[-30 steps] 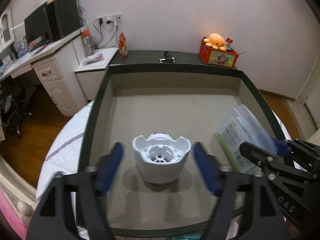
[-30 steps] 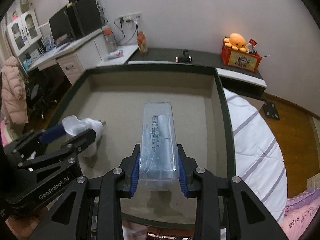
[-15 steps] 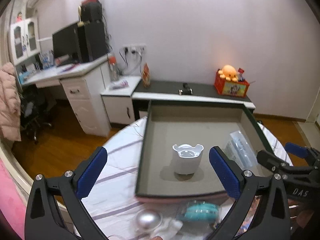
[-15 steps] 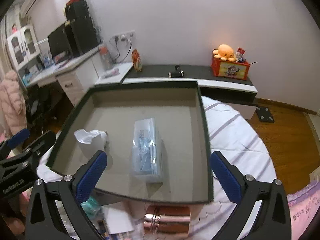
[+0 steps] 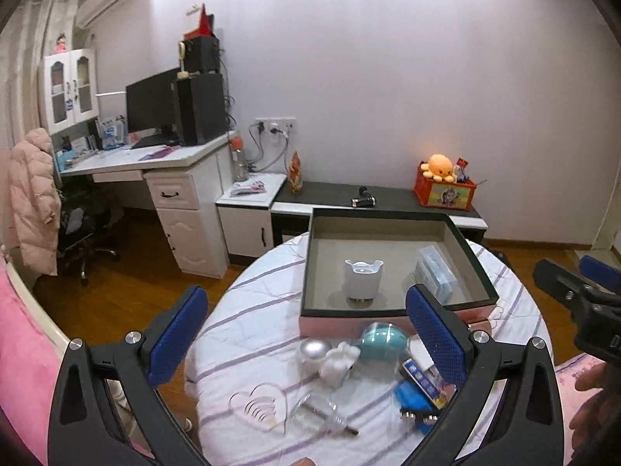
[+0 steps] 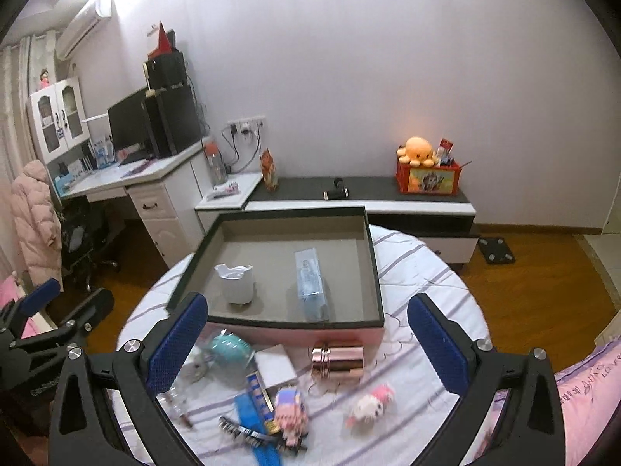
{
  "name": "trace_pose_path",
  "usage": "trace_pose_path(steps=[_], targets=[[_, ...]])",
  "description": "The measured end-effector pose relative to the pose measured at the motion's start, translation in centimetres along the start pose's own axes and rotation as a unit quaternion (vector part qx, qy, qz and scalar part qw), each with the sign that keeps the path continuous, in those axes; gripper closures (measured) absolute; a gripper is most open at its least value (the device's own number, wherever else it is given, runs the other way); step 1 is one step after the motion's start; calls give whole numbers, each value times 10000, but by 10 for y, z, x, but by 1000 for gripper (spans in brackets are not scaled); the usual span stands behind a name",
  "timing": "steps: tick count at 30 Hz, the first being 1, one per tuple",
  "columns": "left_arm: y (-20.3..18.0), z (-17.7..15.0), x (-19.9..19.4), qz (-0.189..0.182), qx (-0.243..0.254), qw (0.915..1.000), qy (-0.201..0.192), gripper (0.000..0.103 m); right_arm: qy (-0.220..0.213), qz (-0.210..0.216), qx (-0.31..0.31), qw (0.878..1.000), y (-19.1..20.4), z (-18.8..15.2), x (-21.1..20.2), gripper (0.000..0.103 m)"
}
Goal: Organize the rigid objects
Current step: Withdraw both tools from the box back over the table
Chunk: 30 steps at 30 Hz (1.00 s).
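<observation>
Two items already sit in the open box (image 6: pixel 372 268) at frame centre: a white cup-like holder (image 6: pixel 235 282) on the left, a clear packet (image 6: pixel 310 285) to its right. Both the left gripper (image 5: pixel 310 334) and right gripper (image 6: pixel 306 334) hang released, jaws wide, nothing between them. Below, a teal dome (image 6: pixel 229 351), rose-gold tube (image 6: pixel 337 359) and small figures (image 6: pixel 289 407) remain loose on the striped round table (image 6: pixel 427 272). A desk (image 6: pixel 116 173) stands at left.

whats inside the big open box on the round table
Inside the box: a white cup-like holder standing upright and a clear packet lying flat. The near wall hides a strip of floor.
</observation>
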<state>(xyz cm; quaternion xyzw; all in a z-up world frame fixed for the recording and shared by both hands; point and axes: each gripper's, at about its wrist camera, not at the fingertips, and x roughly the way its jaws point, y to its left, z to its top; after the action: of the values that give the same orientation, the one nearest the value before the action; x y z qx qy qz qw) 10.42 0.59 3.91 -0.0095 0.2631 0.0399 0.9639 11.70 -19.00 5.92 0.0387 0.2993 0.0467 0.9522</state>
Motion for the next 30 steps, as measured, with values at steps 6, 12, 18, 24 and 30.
trace_pose_path(steps=[6, 12, 18, 24, 30], targets=[[5, -12, -45, 56, 23, 9997, -255, 0, -370, -19, -5, 9993, 12, -14, -56, 0], [14, -38, -81, 119, -126, 9992, -369, 0, -580, -38, -6, 9983, 16, -36, -98, 0], [22, -66, -100, 166, -125, 9994, -289, 0, -527, -108, 68, 9985, 9, -68, -122, 0], [20, -79, -110, 133, -103, 9996, -234, 0, -428, -162, 26, 9989, 8, -80, -128, 0], [19, -83, -113, 107, -65, 9997, -219, 0, -409, -170, -50, 9990, 11, -84, -131, 0]])
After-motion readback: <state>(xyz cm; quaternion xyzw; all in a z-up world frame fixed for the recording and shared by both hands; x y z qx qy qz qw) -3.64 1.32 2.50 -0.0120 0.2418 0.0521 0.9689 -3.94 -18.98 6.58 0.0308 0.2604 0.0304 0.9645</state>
